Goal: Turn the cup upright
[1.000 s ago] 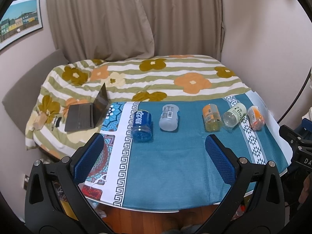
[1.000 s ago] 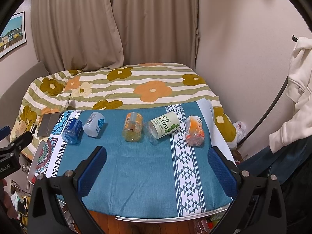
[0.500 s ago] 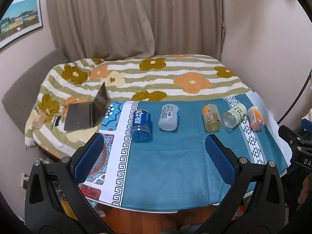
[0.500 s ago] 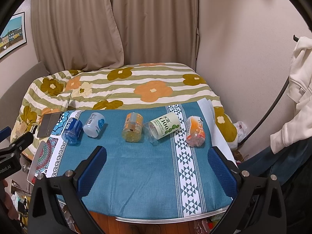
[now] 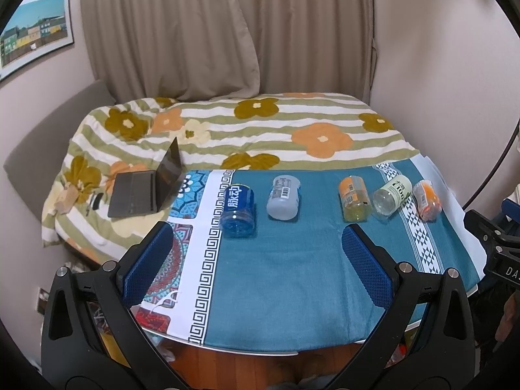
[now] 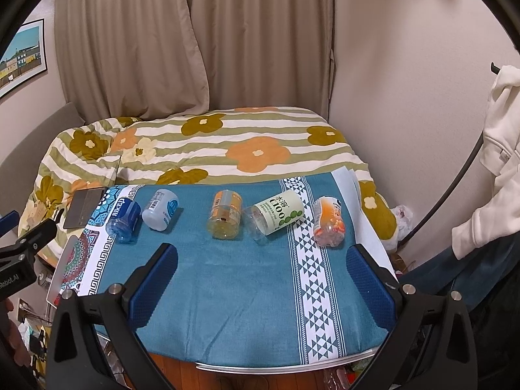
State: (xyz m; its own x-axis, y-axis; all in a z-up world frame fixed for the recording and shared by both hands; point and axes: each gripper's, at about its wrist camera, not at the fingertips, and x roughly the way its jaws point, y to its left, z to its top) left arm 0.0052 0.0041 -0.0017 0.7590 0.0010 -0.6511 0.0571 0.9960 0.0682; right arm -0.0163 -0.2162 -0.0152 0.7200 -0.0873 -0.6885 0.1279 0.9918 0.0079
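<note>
I see all five cups (image 5: 282,198) lying on their sides on the table (image 5: 286,286); nothing is upright yet. My left gripper (image 5: 256,260) and right gripper (image 6: 261,279) hover with jaws spread, empty.

The five cups (image 6: 279,215) lying on the table look like clear, glossy plastic with printed paper-like labels; the tablecloth (image 6: 234,292) is matt woven cloth; the table rim (image 6: 279,366) shows bright metal. The gripper fingers' blue pads (image 5: 367,269) are rough, dimpled rubbery material on matt black plastic frames; the bed quilt (image 5: 260,130) is soft matt fabric.
</note>
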